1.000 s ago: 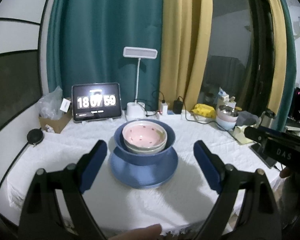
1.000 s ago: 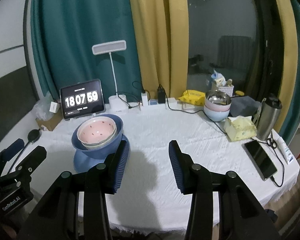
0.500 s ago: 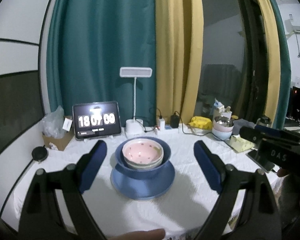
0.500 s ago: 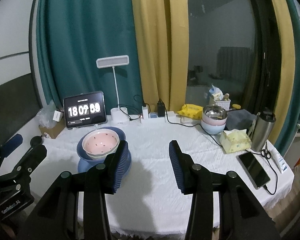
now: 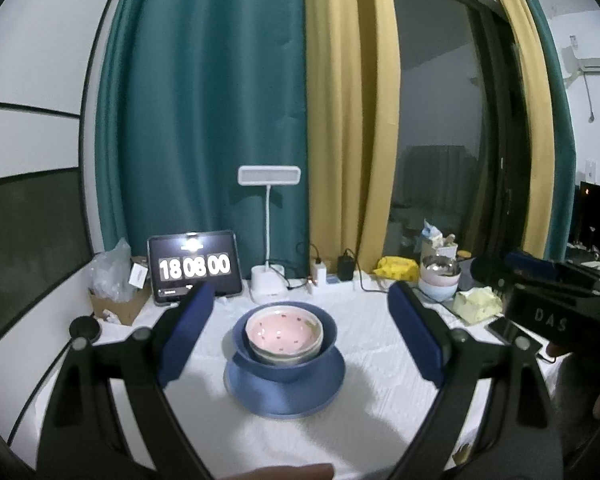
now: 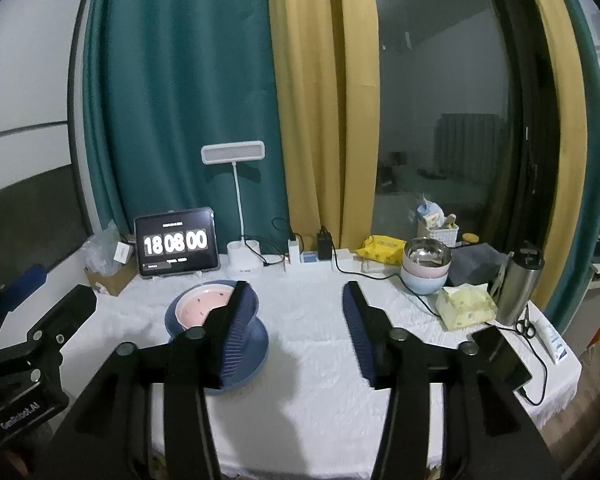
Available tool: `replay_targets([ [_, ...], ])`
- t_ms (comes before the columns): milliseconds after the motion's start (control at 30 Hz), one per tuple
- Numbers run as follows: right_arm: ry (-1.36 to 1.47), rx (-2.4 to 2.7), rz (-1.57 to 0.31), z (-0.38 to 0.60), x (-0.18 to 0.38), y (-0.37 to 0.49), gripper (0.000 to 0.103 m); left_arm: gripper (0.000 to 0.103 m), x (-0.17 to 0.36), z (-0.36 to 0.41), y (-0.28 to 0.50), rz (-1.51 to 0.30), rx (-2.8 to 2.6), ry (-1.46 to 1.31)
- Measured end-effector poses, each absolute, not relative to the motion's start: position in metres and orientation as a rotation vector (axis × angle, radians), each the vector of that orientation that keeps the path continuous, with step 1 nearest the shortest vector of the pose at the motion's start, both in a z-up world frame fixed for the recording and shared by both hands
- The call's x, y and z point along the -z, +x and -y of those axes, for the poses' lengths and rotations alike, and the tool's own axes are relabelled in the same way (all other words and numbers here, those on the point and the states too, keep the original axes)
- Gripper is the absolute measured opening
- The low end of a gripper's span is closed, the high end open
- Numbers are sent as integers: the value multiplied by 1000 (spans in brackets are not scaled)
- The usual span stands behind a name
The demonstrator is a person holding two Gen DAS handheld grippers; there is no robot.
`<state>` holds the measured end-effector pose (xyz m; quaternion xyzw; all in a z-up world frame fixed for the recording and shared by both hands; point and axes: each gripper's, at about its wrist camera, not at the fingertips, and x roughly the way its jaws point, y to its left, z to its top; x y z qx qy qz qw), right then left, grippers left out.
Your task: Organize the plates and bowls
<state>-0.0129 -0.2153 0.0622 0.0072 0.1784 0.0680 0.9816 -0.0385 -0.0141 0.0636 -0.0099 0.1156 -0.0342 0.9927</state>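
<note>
Dim indoor light, soft blur, strong fisheye edge distortion.

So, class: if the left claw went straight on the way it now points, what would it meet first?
Probably the stacked dishes: the left claw, open and empty, frames the pink bowl nested in the blue bowl on the blue plate. Depth is unclear.
</note>
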Motion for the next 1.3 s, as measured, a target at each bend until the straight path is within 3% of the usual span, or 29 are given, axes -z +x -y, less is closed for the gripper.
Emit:
replay_targets([
  [1300,4,-120,-219,215,-106,-58,57,91,-96,6,-68,-141,76,-23],
])
